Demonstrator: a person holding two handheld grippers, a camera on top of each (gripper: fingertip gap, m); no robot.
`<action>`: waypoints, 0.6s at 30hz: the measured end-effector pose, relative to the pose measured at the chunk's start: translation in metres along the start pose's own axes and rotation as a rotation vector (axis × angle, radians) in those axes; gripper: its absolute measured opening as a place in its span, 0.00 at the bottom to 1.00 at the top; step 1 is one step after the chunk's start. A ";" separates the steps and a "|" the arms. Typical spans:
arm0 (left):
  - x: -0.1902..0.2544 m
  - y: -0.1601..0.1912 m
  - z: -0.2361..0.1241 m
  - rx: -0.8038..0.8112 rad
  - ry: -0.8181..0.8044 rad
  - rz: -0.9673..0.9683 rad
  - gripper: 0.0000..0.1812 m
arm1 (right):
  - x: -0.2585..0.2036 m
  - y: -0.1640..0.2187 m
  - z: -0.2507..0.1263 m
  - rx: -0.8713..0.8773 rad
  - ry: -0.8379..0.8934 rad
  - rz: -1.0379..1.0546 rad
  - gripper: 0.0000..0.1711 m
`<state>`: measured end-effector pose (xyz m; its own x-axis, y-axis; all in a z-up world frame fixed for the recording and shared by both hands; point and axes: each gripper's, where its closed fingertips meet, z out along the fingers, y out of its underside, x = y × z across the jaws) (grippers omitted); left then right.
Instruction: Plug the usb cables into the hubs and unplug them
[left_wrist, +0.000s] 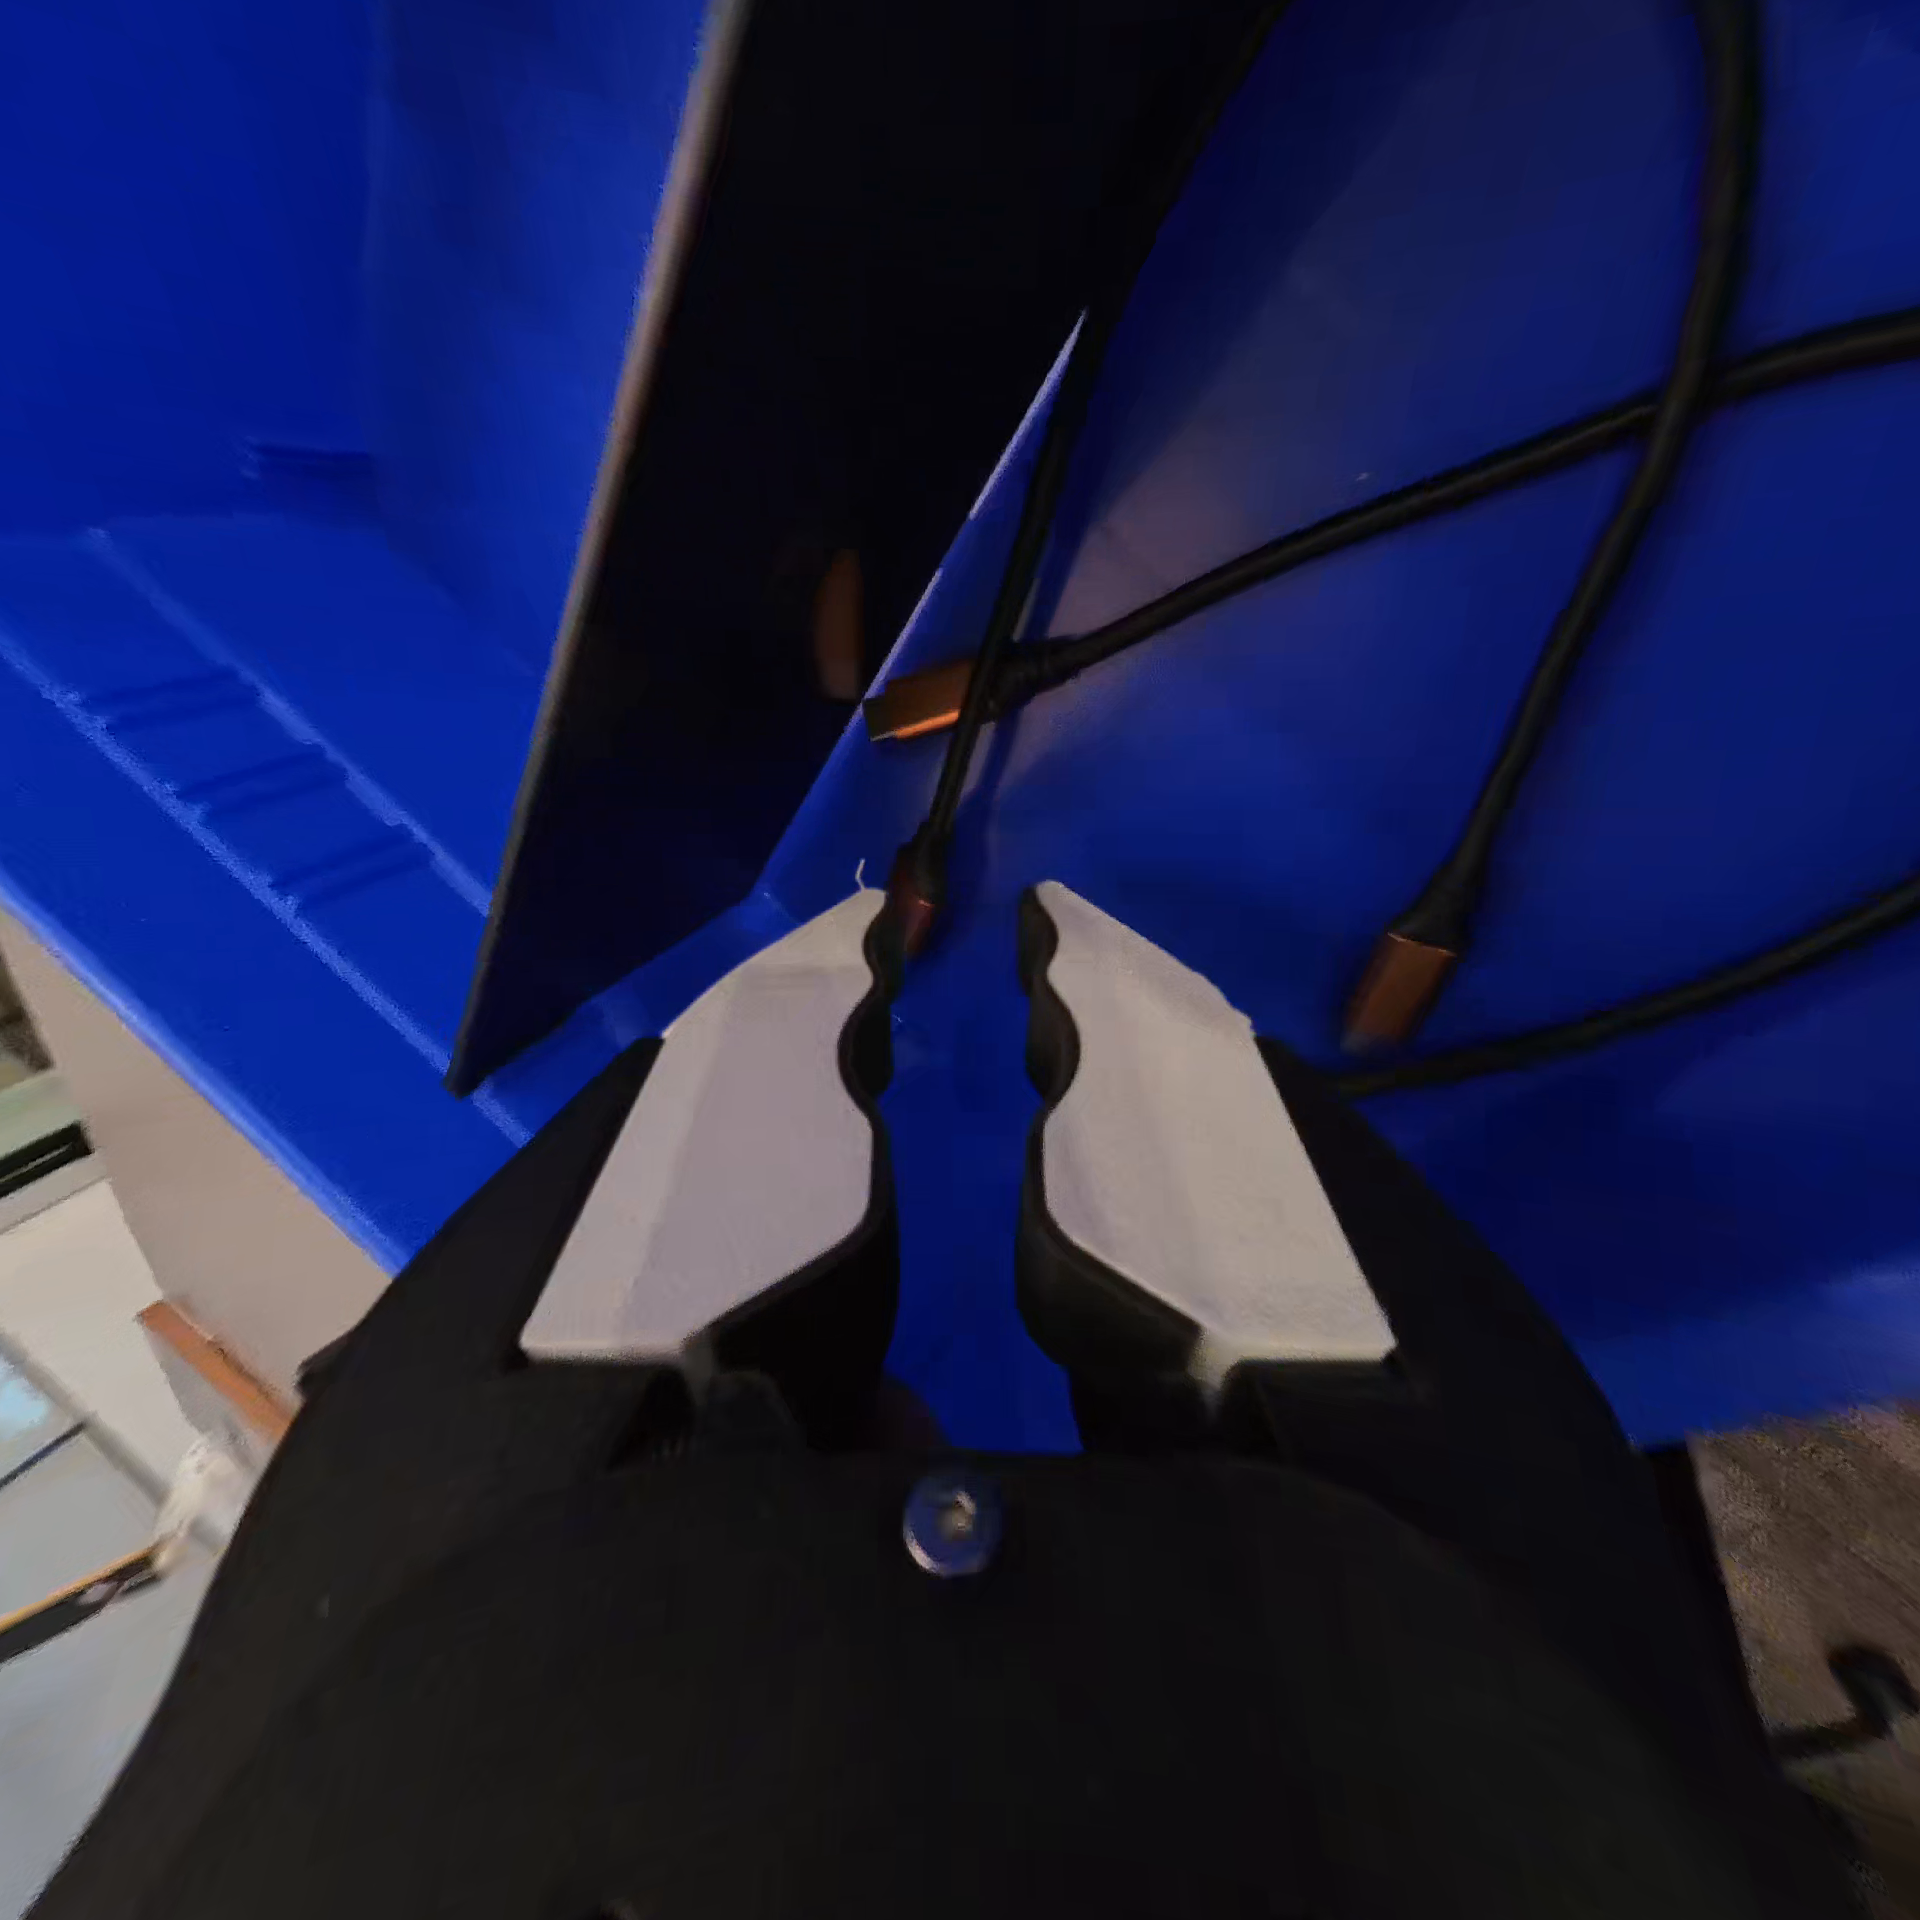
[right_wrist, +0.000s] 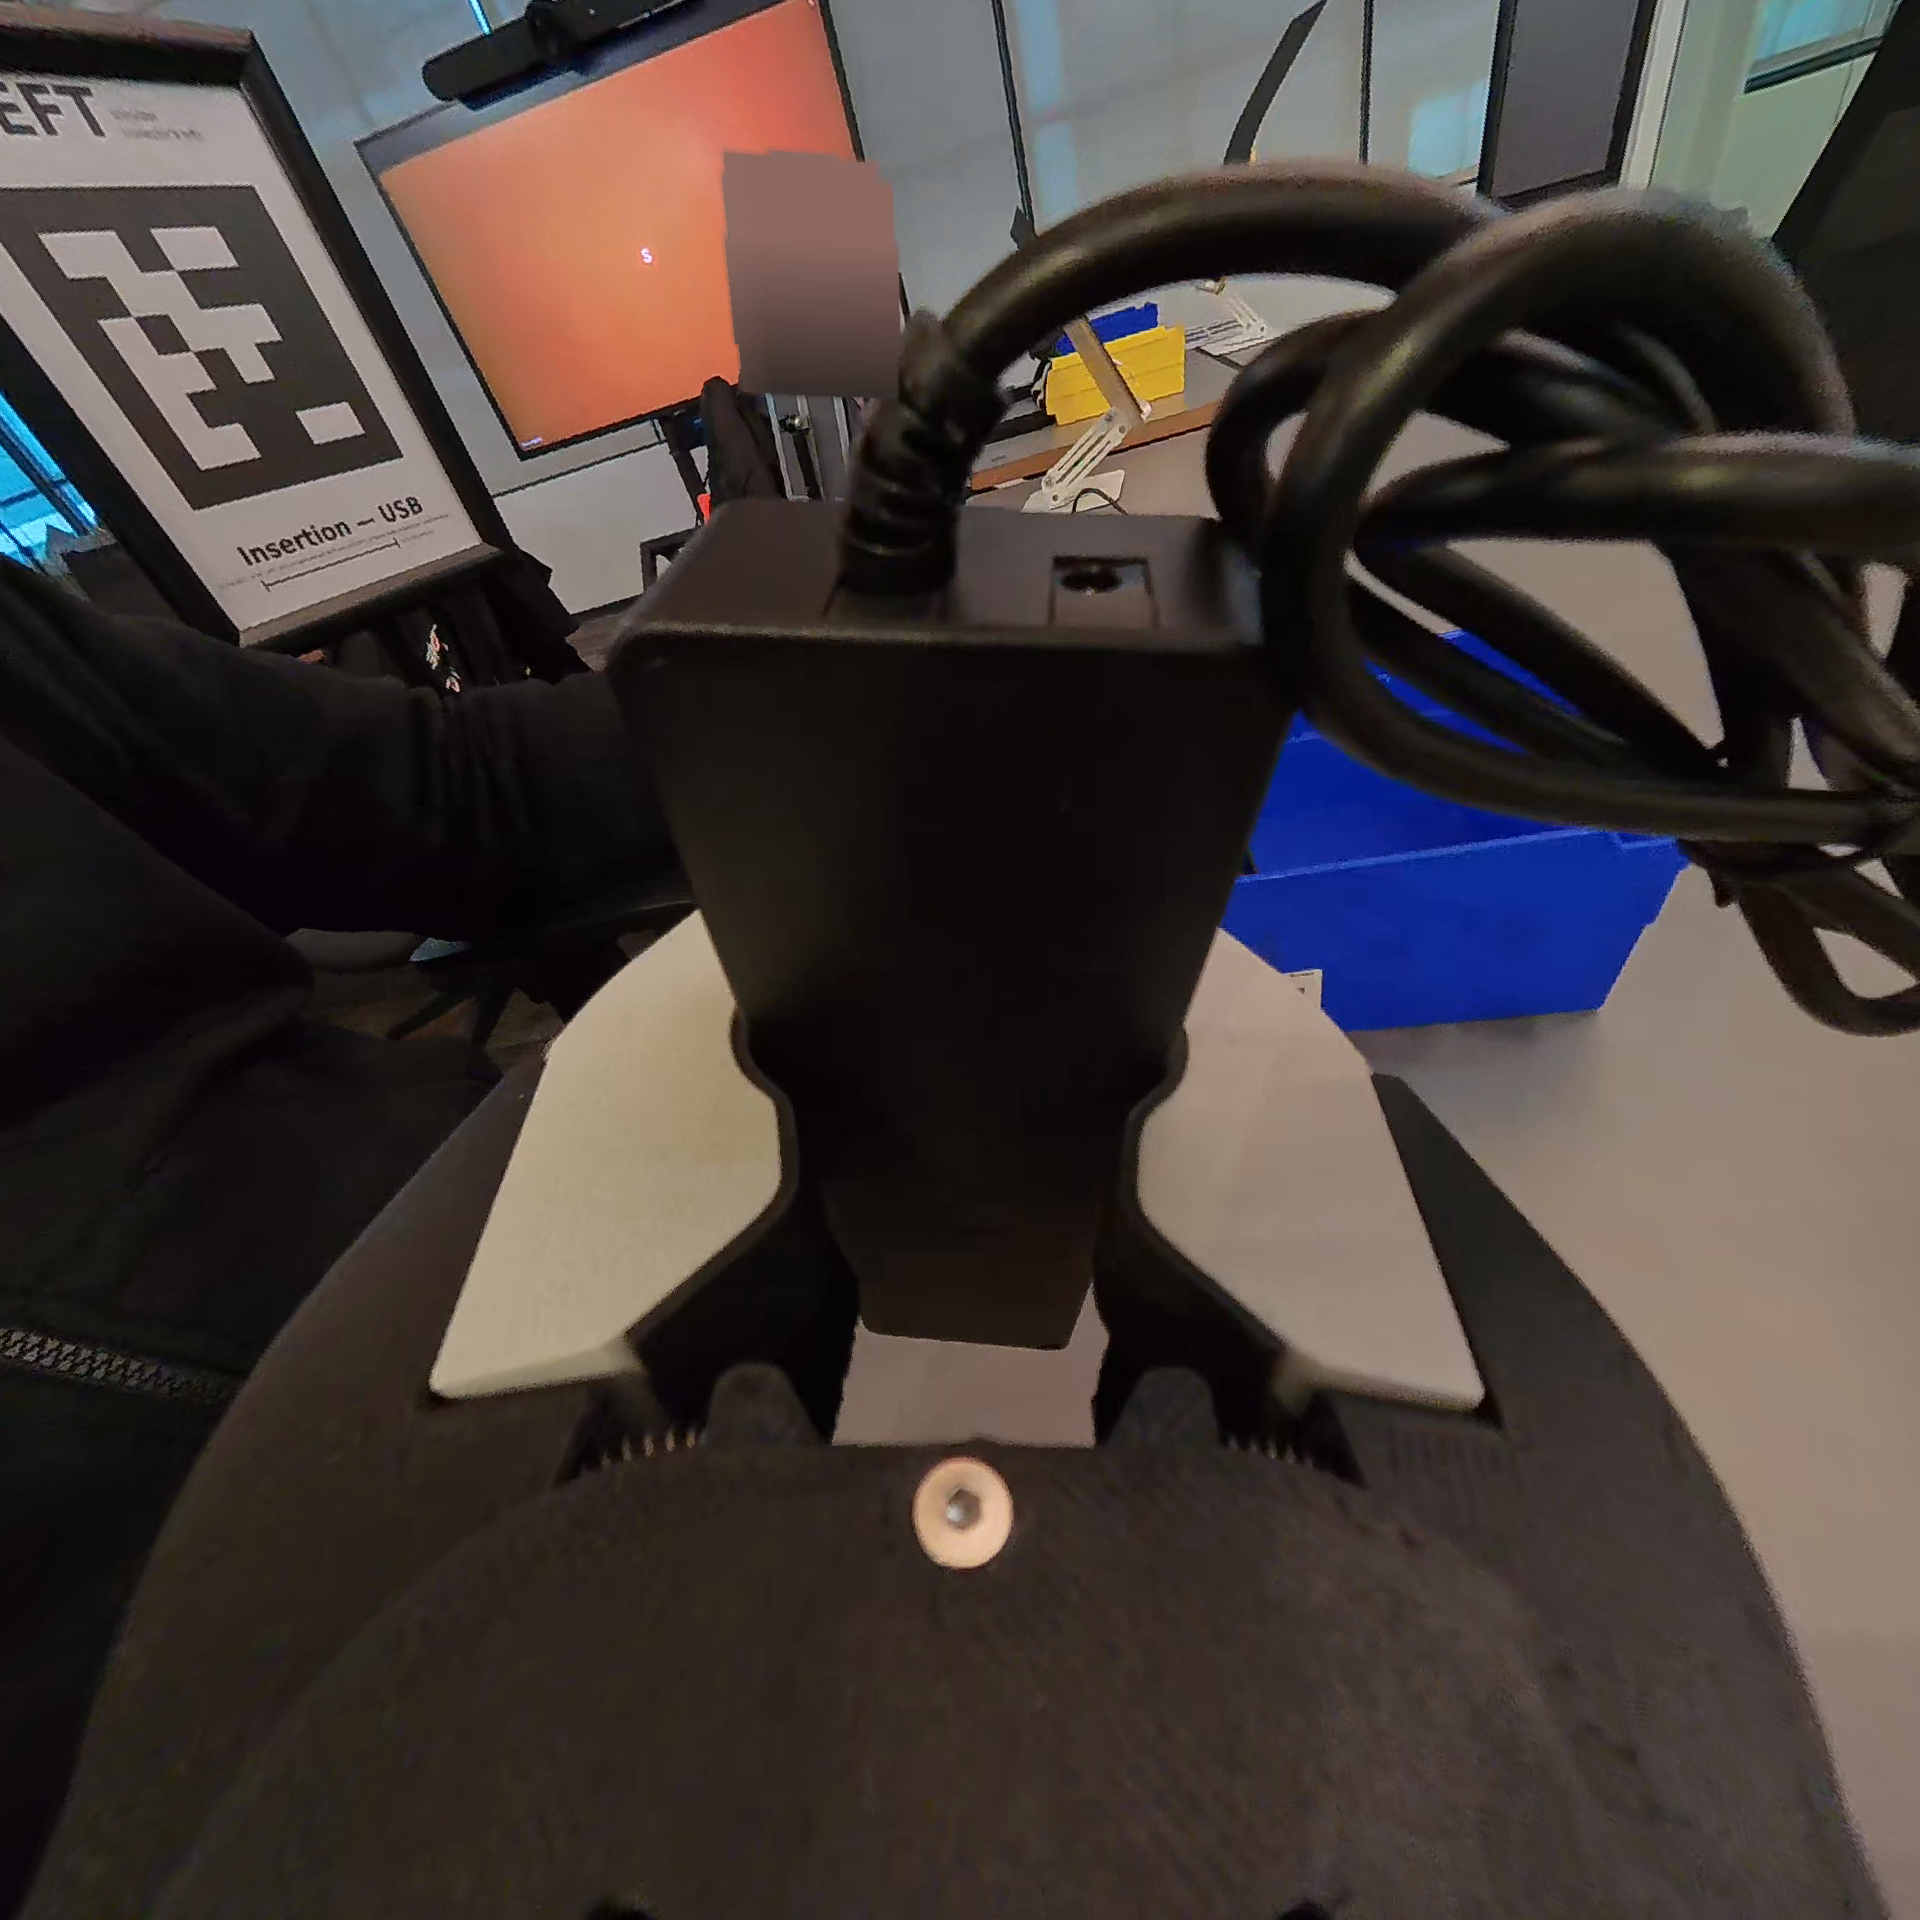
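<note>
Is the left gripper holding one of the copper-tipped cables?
No, the left gripper is open over the blue plastic bin, its fingers beside a black copper-tipped cable, not closed on it.

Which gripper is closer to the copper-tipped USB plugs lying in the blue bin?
Left. The left gripper is open inside the blue bin, one plug at its fingertips. The right gripper holds the black hub outside it.

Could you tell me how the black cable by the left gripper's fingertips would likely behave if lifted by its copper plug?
The cable would probably droop: it lies in loose curves in the blue bin. It crosses another cable, so it might drag that. The small plug looks light, possibly slippery.
</note>
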<state>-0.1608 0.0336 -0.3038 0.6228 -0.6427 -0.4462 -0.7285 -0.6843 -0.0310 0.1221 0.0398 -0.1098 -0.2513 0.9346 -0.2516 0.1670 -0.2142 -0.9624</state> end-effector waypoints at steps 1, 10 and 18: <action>-0.004 0.003 0.006 -0.041 -0.033 0.011 0.12 | 0.000 0.000 0.000 0.001 -0.001 0.004 0.38; -0.022 0.004 0.024 -0.153 -0.154 0.067 0.05 | 0.000 0.002 -0.001 -0.003 -0.008 0.001 0.38; -0.042 -0.019 -0.035 0.177 -0.207 -0.090 0.04 | -0.001 -0.003 -0.005 0.021 -0.023 0.008 0.38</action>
<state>-0.1629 0.0614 -0.2530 0.6292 -0.4857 -0.6068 -0.7225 -0.6533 -0.2262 0.1268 0.0409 -0.1066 -0.2722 0.9259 -0.2618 0.1490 -0.2282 -0.9621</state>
